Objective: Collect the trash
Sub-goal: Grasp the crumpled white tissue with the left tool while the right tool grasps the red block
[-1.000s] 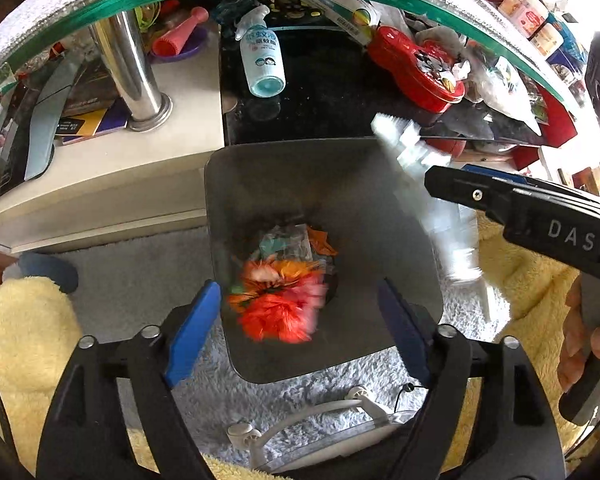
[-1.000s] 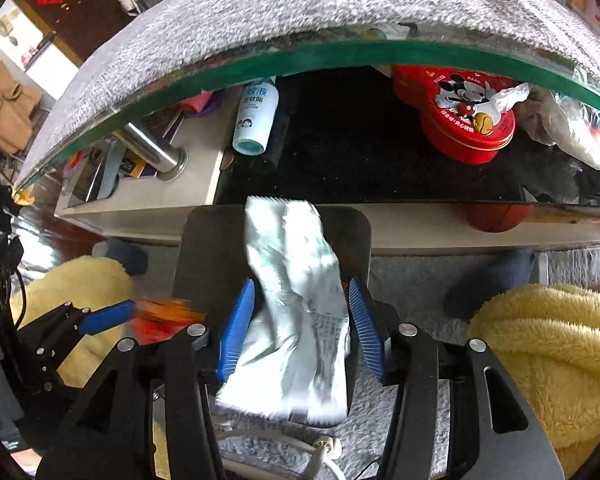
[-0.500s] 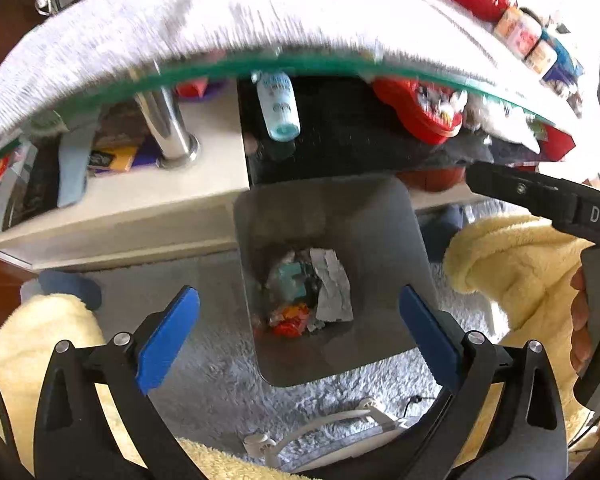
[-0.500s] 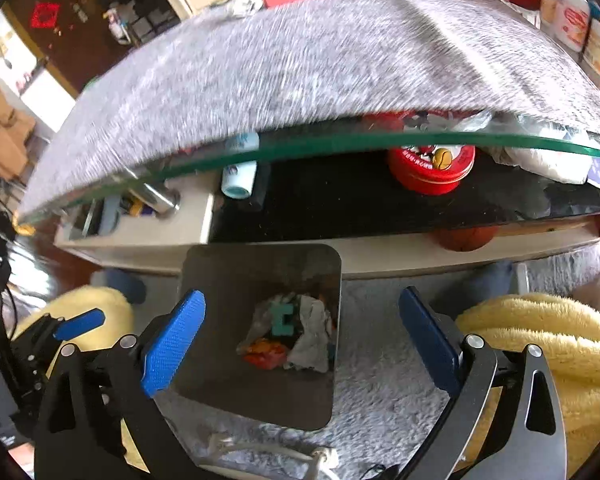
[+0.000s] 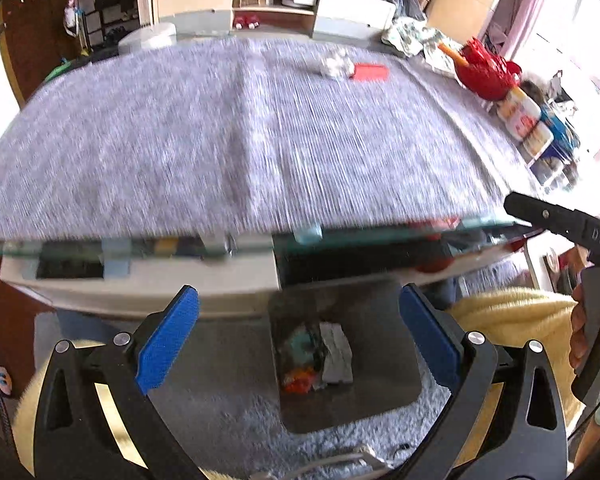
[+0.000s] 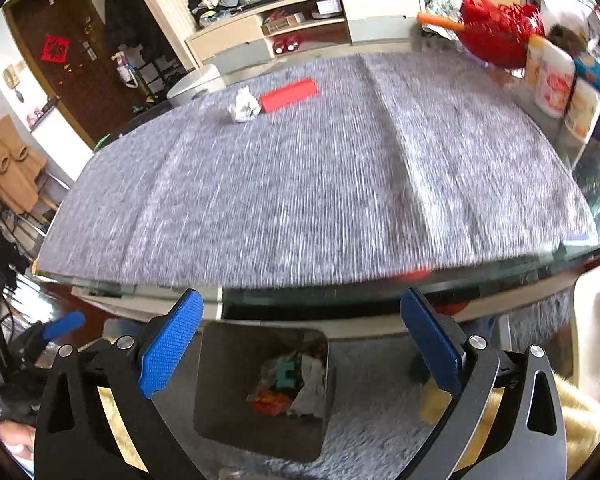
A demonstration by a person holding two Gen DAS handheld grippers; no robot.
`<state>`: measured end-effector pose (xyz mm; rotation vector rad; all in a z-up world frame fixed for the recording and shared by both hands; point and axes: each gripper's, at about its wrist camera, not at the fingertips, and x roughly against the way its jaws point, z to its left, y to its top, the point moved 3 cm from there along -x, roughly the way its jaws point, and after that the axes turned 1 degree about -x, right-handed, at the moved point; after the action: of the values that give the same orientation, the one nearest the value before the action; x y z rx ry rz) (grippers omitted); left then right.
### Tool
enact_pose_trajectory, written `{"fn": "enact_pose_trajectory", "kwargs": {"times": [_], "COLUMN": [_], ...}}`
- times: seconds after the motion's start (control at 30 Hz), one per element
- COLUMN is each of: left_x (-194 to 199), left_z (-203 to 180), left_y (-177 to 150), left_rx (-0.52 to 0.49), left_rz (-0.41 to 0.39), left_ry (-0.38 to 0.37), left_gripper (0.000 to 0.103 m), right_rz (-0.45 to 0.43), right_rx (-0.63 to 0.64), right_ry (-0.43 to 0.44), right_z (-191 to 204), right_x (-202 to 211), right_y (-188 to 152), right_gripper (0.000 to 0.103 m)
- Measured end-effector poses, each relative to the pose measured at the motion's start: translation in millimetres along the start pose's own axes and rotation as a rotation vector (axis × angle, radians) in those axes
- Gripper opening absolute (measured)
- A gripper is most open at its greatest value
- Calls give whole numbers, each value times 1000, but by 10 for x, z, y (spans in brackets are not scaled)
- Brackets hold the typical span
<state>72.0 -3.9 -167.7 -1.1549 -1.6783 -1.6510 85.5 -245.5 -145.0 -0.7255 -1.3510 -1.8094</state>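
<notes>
The left gripper [image 5: 298,338] hangs above the grey bin [image 5: 380,400] on the pale rug, its blue pads spread wide with nothing between them. The right gripper [image 6: 300,340] is likewise wide open and empty after its jaws have just been opening. In the bin lie a silver wrapper [image 5: 336,356] and orange scraps [image 6: 270,400]. On the grey table mat [image 6: 320,184], toward 11 o'clock in the right wrist view, a crumpled white wad [image 6: 244,105] lies touching a red box [image 6: 288,94].
</notes>
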Motion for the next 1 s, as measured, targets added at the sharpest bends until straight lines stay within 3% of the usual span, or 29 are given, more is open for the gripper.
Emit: {"fn": "enact_pose_trajectory", "kwargs": {"times": [0.23,0.7,1.0], "left_x": [-85,-854,-1241], "left_z": [40,-10,-24], "left_y": [475,1296,1634], "left_rx": [-23,-85,-111], "left_rz": [-39,8,34], "left_ry": [29,39,38], "left_gripper": [95,95,95], "right_rz": [-16,-12,19], "right_rx": [28,36,-30], "right_ry": [-10,-52,10], "right_z": [44,52,162], "right_x": [-170,-998,-1485], "right_y": [453,1420,1810], "right_gripper": [99,99,70]}}
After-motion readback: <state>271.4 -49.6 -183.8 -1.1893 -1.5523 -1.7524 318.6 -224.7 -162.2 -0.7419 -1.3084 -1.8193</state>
